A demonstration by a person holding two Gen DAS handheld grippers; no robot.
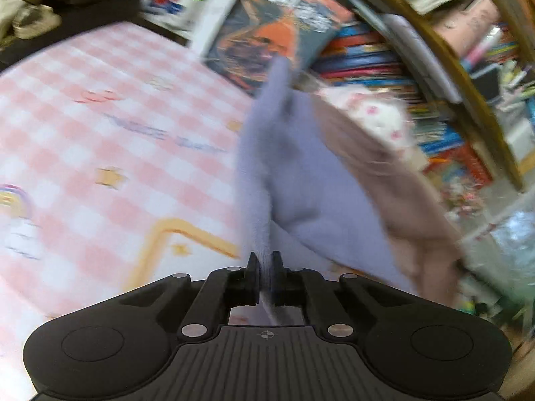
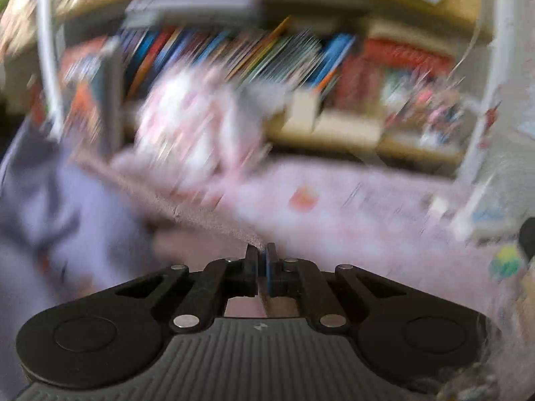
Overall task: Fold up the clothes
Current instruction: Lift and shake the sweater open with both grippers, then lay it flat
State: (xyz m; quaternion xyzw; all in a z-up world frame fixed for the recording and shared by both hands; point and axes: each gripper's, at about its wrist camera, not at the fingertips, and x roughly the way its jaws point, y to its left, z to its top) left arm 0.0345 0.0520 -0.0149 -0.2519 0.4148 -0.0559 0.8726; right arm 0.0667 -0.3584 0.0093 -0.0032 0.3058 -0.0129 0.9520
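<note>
Here the left claw (image 1: 265,260) is pinched tight on a fold of a lavender garment (image 1: 294,180), with the cloth running up from between its fingers and standing in a ridge above a pink checked cloth (image 1: 100,127) that covers the surface below. A dusty pink garment (image 1: 394,200) lies against the lavender one on its right side, and a white piece with small pink prints (image 1: 381,120) sits at its far end, next to a bookshelf (image 1: 444,77) packed with colourful books.

In the right wrist view everything is heavily blurred. The right claw (image 2: 262,257) is drawn in narrow, and the edge of the dusty pink fabric (image 2: 207,220) reaches right to its fingertips and seems caught between them, though the blur leaves that unsure. The lavender cloth (image 2: 67,207) spreads to the left, and the white printed piece (image 2: 190,127) sits beyond, in front of the bookshelf (image 2: 301,50).
</note>
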